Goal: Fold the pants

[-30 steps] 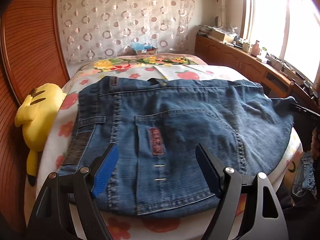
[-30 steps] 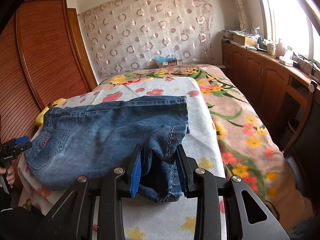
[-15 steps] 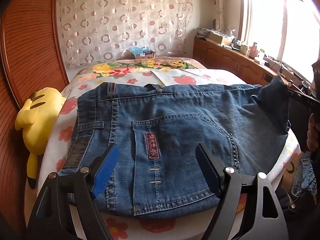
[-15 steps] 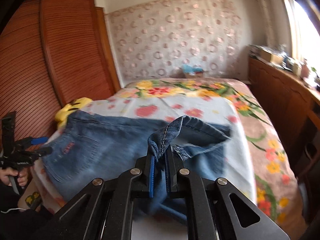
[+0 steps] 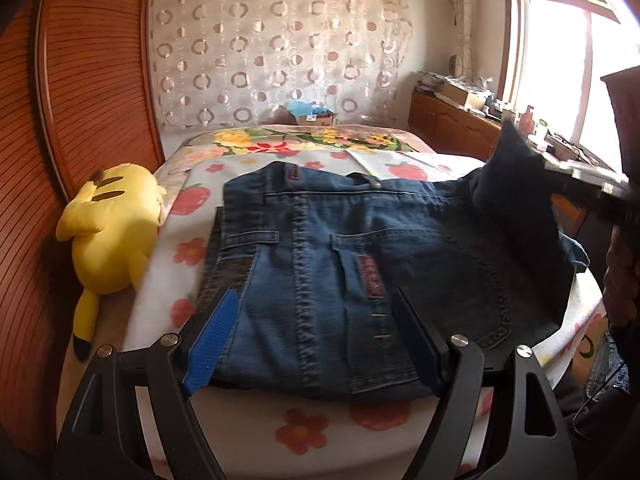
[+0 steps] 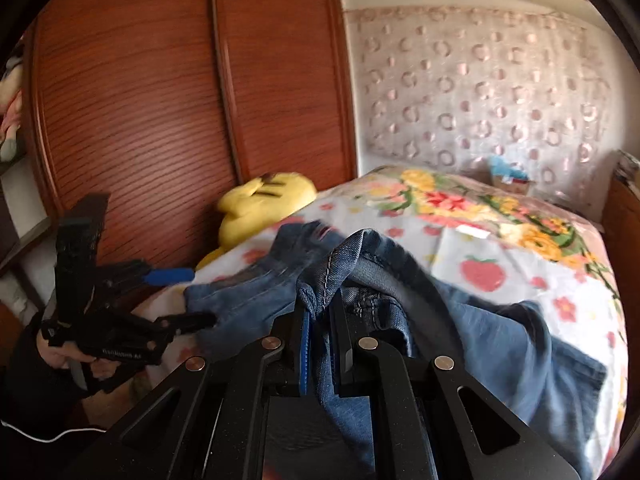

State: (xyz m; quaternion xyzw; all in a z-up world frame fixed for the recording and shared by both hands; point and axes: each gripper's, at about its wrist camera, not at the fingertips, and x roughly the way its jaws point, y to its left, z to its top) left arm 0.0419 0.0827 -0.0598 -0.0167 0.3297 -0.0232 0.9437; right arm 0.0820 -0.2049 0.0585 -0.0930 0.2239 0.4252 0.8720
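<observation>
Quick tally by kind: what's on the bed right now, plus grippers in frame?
Jeans: 1
Yellow plush toy: 1
Cardboard box with blue contents, at the bed's far end: 1
Grippers: 2, the left gripper open over the waistband end, the right gripper shut on the jeans' hem
Total: 5

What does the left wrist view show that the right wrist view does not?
Only the left wrist view shows the window, the wooden counter under it, and the back pocket lying flat between the open left tongs.

Only the right wrist view shows the right tongs shut on the hem, lifted above the bed, and the hand holding the left tool.

Both show the jeans, the yellow plush, the floral bedspread and the dotted curtain.
</observation>
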